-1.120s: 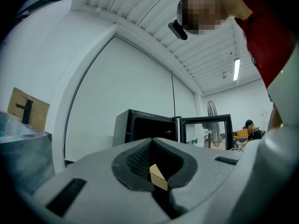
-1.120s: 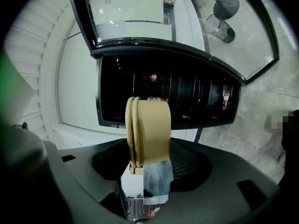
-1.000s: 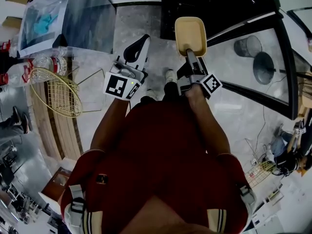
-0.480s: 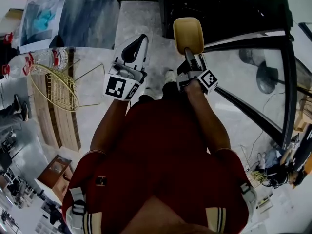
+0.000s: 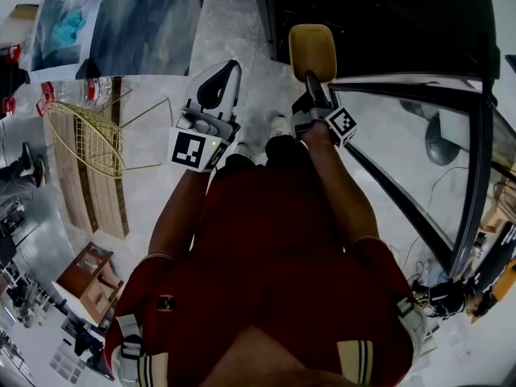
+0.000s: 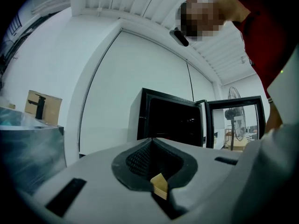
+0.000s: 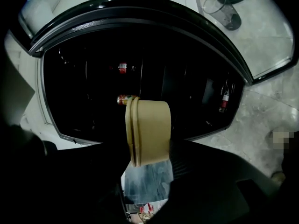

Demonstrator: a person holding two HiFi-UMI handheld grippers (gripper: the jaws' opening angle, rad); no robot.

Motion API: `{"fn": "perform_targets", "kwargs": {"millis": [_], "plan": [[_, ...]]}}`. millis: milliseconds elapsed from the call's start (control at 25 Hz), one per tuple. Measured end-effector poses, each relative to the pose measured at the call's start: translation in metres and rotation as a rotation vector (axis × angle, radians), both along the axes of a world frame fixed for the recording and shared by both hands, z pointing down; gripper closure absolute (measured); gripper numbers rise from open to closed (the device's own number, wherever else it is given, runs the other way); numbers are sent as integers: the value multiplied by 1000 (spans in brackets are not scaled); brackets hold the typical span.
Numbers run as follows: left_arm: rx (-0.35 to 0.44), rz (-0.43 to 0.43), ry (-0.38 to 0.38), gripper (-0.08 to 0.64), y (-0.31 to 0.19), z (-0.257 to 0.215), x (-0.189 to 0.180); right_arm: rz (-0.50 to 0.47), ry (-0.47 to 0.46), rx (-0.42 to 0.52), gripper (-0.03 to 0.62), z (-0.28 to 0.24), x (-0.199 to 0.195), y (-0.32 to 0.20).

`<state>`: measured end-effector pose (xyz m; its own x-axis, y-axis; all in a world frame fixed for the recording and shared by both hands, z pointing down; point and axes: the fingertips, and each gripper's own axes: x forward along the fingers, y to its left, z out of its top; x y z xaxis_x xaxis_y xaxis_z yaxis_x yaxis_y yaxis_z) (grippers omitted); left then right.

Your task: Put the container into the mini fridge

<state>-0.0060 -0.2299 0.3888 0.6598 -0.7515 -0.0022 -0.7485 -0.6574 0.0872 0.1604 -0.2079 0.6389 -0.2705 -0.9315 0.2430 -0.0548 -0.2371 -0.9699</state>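
The tan lidded container (image 5: 313, 51) lies on its side between the jaws of my right gripper (image 5: 311, 77), which is shut on it. In the right gripper view the container (image 7: 147, 132) hangs in front of the black mini fridge's dark open interior (image 7: 187, 64), gripped at its lower end by my right gripper (image 7: 148, 154). The fridge (image 5: 363, 14) stands at the top of the head view with its glass door (image 5: 476, 135) swung open to the right. My left gripper (image 5: 232, 67) is held beside the right one, shut and holding nothing. From the left gripper view the fridge (image 6: 170, 122) is straight ahead.
Bottles and a can (image 7: 124, 98) stand on the fridge shelves, and one bottle (image 7: 224, 99) is at the right side. A gold wire basket (image 5: 81, 139), plastic bottles (image 5: 72, 95) and a steel counter (image 5: 137, 22) are to the left. A fan (image 5: 435, 135) shows behind the glass door.
Both grippers have moved forward and down toward the fridge. The container now overlaps the front edge of the dark opening, and the open door has swung further to the right of the view.
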Motion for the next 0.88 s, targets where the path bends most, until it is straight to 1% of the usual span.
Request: {"fn": "perform_targets", "kwargs": {"millis": [120, 400, 520, 880], "plan": [[-2, -17, -4, 554, -8, 5, 0, -6, -21, -2, 351, 11, -1, -17], [-6, -51, -19, 554, -31, 21, -8, -19, -28, -18, 351, 47, -3, -49], [-3, -59, -25, 554, -38, 25, -8, -17, -29, -18, 351, 55, 0, -62], [-7, -76, -27, 554, -52, 44, -11, -7, -37, -26, 351, 80, 4, -85]]}}
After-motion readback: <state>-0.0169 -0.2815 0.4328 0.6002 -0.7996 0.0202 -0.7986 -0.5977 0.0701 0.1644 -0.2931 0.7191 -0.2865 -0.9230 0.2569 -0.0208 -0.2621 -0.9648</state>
